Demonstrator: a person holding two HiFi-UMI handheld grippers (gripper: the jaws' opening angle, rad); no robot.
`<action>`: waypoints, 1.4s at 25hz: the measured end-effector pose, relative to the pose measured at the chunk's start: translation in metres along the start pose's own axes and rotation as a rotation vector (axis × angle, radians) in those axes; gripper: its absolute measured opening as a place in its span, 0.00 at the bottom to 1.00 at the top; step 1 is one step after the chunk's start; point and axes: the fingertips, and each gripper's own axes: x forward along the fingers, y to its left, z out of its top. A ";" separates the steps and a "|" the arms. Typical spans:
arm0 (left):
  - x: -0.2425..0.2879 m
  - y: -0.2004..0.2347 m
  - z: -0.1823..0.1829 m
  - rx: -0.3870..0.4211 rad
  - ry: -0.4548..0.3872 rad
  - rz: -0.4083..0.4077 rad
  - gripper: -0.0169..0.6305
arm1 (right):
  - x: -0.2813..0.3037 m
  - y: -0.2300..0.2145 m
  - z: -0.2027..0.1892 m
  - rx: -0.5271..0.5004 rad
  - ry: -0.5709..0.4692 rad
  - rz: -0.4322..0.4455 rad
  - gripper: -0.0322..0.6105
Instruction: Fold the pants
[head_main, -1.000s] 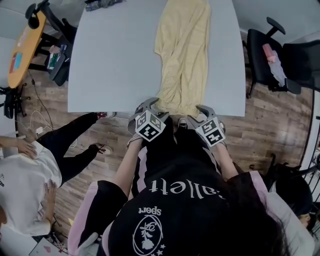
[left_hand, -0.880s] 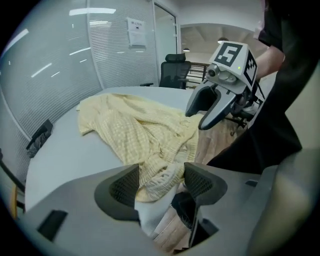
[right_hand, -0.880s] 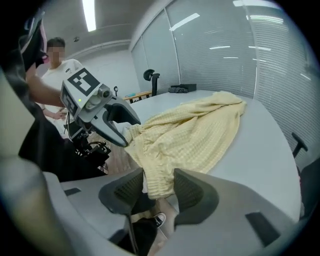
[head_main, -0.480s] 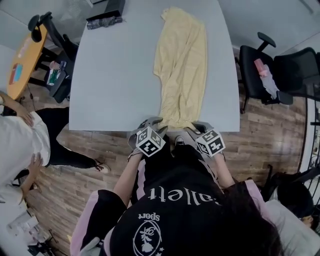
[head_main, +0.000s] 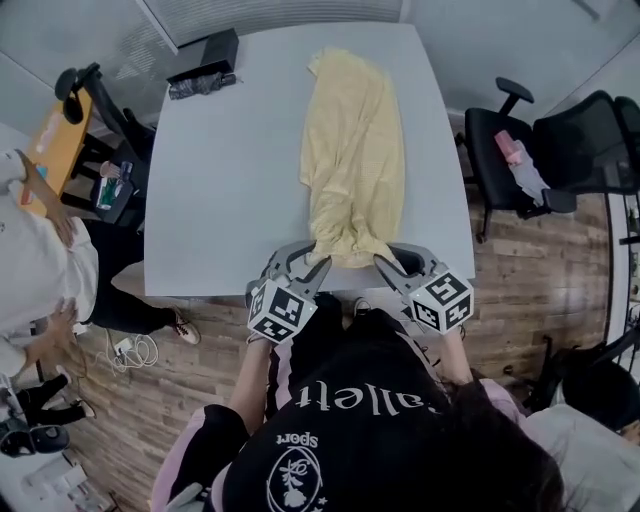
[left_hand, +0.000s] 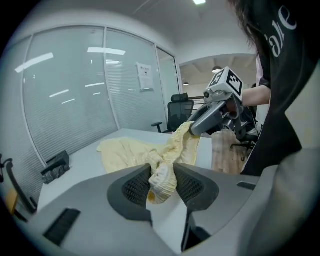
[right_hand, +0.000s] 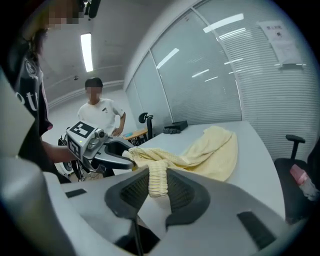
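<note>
Moved since earlier: both grippers up off the near edge of the table (head_main: 230, 180), near end of the pants (head_main: 355, 150) lifted with them; jaws wide before, now clamped.
Left gripper (left_hand: 161, 181): partly closed, pads pinching a bunched fold of the ribbed end.
Right gripper (right_hand: 159, 182): closed narrower, squeezing a thin ribbed strip of the same end.
Pants: pale yellow, soft and creased, laid lengthwise on the right half of the table; far end close to the far edge, near end gathered and raised between the two grippers.
Head view only: whole length of the pants, wooden floor (head_main: 520, 290), office chair (head_main: 495, 150) at right.
Gripper views only: cloth seen right between the pads; glass wall with blinds (left_hand: 70, 100); from the right one, a person in a white shirt (right_hand: 102, 112) standing beyond the table.
Around: black box (head_main: 205, 52) and dark bundle (head_main: 200, 84) at the far left corner, well apart from the pants.
In the way: marker cubes and dark shirt (head_main: 360, 420) covering the hands in head view.
</note>
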 end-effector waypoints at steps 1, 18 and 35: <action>-0.005 0.004 0.011 0.019 -0.021 0.008 0.26 | -0.003 0.001 0.011 -0.010 -0.021 -0.002 0.21; -0.086 0.018 0.138 0.251 -0.363 -0.227 0.26 | -0.056 0.053 0.144 -0.048 -0.271 0.152 0.21; 0.007 0.161 0.145 0.280 -0.244 -0.079 0.26 | 0.028 -0.079 0.193 -0.041 -0.244 -0.103 0.20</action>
